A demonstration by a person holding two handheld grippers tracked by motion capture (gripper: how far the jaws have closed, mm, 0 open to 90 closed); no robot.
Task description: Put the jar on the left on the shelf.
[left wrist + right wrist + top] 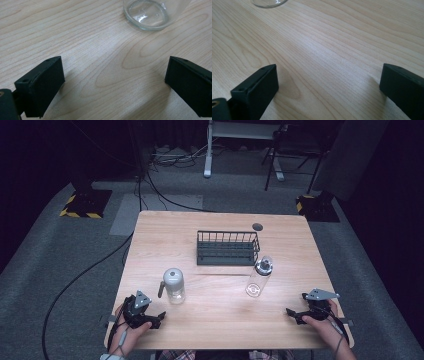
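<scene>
Both of my grippers rest low at the near edge of the table (220,320), jaws spread wide and empty: the left gripper (159,316) just short of the capped glass jar (173,285), the right gripper (291,312) a little farther from the clear bottle (260,276). Neither is touched, and the wire basket (228,248) behind them holds nothing, so I judge all the work lies ahead.
</scene>
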